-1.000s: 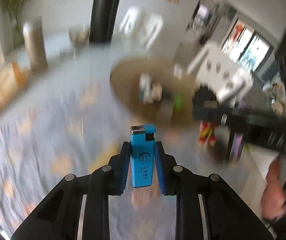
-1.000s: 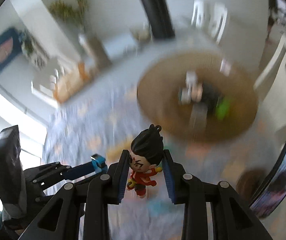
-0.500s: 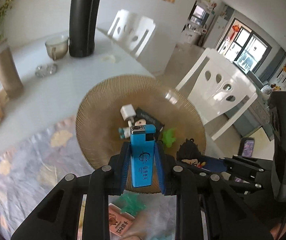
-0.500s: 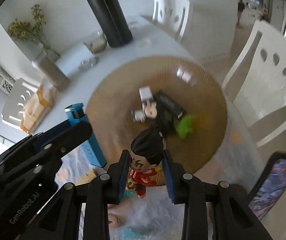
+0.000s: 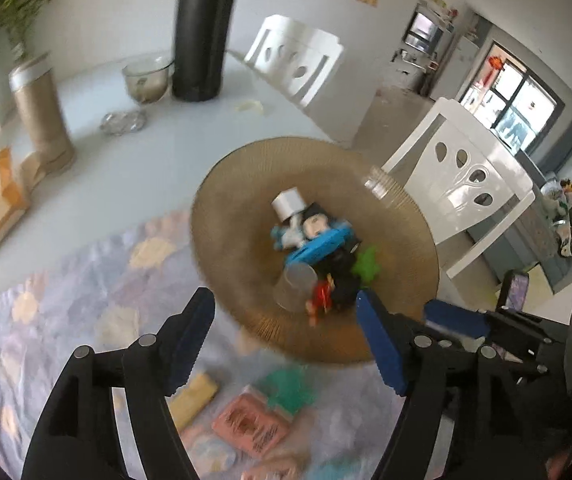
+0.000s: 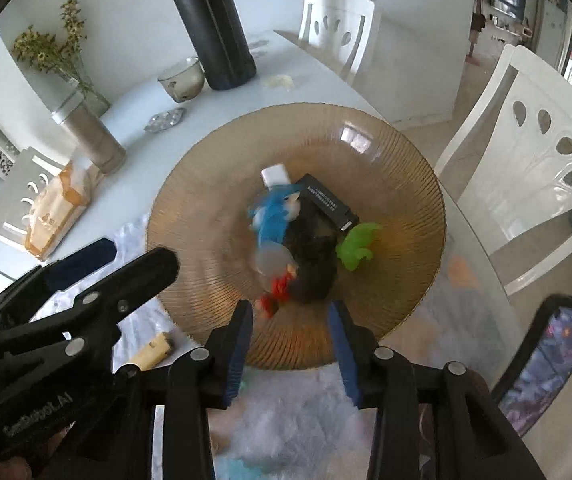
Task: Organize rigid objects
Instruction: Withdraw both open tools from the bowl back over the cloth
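Observation:
A brown ribbed glass plate [image 5: 237, 208] [image 6: 398, 160] holds a pile of small things. The blue lighter [image 5: 320, 246] [image 6: 271, 220] lies blurred in the pile. The black-haired, red-clothed figurine [image 5: 326, 294] [image 6: 306, 280] lies at the pile's near side. A white charger [image 6: 274, 174], a black box [image 6: 328, 200] and a green toy [image 6: 356, 246] are there too. My left gripper [image 5: 286, 326] is open and empty above the plate's near rim. My right gripper [image 6: 290, 334] is open and empty, just short of the figurine.
A tall black flask [image 6: 209, 24], a glass bowl [image 6: 181, 78], a metal canister [image 6: 89, 132] and a paper bag [image 6: 51, 208] stand on the white table behind. Small flat items [image 5: 249, 424] lie on the patterned cloth [image 5: 65, 292] in front. White chairs [image 6: 534, 168] stand at right.
Both grippers have opened. The blue lighter and the figurine have left the jaws and now lie in the plate's pile.

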Action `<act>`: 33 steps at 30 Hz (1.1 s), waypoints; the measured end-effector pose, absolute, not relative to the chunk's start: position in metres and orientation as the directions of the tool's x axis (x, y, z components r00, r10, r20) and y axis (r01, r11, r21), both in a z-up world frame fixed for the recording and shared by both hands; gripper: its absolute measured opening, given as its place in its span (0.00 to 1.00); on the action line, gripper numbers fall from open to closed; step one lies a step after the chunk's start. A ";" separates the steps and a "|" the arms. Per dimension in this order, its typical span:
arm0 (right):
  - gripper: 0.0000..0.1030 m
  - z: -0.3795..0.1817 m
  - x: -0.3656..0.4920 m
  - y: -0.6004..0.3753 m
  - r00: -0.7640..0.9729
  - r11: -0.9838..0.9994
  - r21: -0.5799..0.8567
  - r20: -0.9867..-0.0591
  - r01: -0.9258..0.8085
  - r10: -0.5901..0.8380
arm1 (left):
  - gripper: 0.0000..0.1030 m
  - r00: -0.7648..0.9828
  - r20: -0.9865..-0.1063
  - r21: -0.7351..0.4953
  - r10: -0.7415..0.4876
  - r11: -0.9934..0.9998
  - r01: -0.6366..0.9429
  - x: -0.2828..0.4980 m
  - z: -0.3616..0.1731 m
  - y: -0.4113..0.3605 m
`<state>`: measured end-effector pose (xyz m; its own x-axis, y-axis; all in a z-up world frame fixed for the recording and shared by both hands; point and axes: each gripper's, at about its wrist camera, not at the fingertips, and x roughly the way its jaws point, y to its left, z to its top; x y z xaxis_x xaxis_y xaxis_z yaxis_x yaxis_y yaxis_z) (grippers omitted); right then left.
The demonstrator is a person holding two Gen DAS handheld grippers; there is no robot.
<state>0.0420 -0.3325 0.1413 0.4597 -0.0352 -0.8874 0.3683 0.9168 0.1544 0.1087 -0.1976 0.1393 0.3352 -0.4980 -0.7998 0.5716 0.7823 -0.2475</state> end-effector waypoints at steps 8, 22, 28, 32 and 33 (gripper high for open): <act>0.53 0.138 0.013 -0.281 0.473 0.939 0.212 -0.879 0.270 0.062 | 0.70 0.366 -0.839 -0.212 -0.403 0.861 0.462 0.073 0.128 -0.121; 0.55 0.103 -0.019 -0.251 0.439 0.918 0.316 -0.878 0.238 0.189 | 0.70 0.276 -0.918 -0.157 -0.286 0.899 0.410 0.030 0.079 -0.083; 0.55 0.095 -0.029 -0.251 0.426 0.908 0.343 -0.878 0.242 0.218 | 0.70 0.254 -0.927 -0.149 -0.275 0.893 0.424 0.018 0.070 -0.089; 0.55 0.094 -0.031 -0.245 0.418 0.916 0.336 -0.880 0.219 0.223 | 0.70 0.258 -0.927 -0.143 -0.271 0.894 0.425 0.015 0.071 -0.090; 0.55 0.095 -0.031 -0.244 0.418 0.918 0.336 -0.880 0.212 0.226 | 0.70 0.259 -0.927 -0.145 -0.273 0.895 0.422 0.015 0.071 -0.089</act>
